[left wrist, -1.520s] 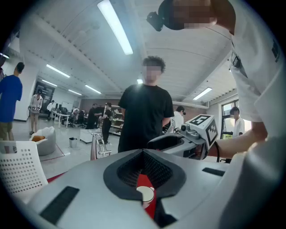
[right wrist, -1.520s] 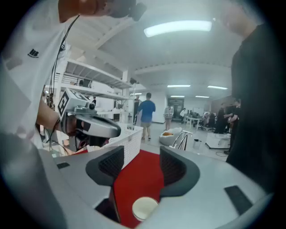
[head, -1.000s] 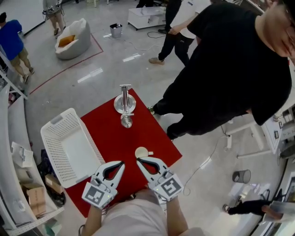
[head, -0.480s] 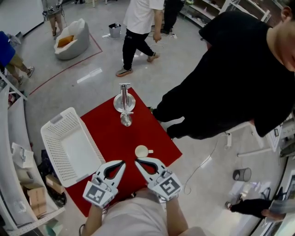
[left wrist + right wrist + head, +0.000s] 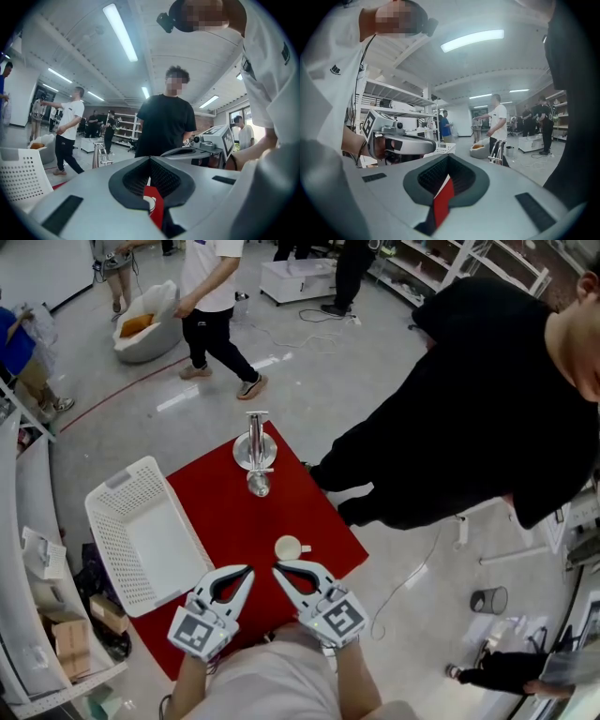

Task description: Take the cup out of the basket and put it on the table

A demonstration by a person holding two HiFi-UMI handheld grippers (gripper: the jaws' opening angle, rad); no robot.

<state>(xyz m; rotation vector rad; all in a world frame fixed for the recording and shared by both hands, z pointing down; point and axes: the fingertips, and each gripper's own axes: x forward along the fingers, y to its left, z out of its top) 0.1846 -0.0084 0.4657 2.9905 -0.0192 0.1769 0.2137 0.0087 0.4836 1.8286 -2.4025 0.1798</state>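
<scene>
**Head view status: cup on tabletop, basket empty, both tongs closed**

1. Change check. Over the last second nothing belonging to the task has moved. The cup (image 5: 288, 547) stands upright on the red tabletop (image 5: 234, 517) in the same spot, handle to the right. It is well apart from the white basket (image 5: 150, 540), which holds nothing. Only the bystanders on the floor beyond have walked on.

2. Tongs. My left tongs (image 5: 247, 572) and right tongs (image 5: 278, 568) hang over the near edge of the tabletop. Their tips are just short of the cup and do not touch it. The left gripper view and the right gripper view each show the jaws pressed together with nothing pinched. Only red cloth shows through the opening behind the tips.

3. Meaning. I judge the task complete: the cup is out, set down and released. No further grasp is called for.

4. Caution. My right tongs sit near the cup, so a forward drift could knock it over. If I move, I should withdraw straight back.
</scene>
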